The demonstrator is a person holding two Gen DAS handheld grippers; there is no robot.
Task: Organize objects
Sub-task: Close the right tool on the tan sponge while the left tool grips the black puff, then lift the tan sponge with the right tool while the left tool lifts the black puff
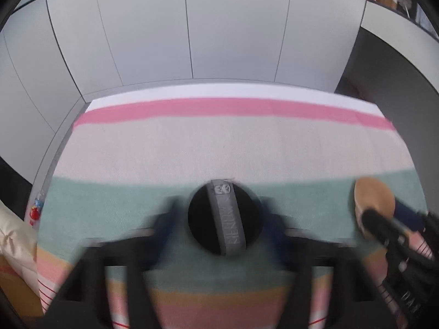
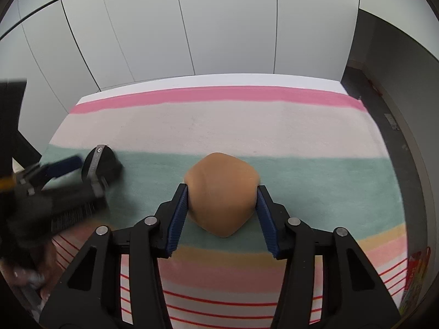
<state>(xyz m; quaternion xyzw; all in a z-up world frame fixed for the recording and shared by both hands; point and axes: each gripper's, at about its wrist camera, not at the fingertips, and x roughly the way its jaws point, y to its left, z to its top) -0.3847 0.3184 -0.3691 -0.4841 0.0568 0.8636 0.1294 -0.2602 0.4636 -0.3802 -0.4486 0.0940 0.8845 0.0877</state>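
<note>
Barely started imo: right gripper [image 2: 222, 208] pinches the tan cushion [image 2: 221, 192], left gripper [image 1: 219, 219] clamps the black disc [image 1: 223, 216], both on the striped rug [image 2: 219, 126], nothing sorted yet.

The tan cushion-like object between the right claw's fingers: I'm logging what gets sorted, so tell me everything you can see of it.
The tan object is a smooth, rounded, puffy piece with four soft corners, like a small pad; its material looks soft and matte. It lies on the teal band of the striped cloth. The right claw straddles it, blue pads against both its sides. In the left wrist view it appears at the right edge, apart from the black disc.
</note>
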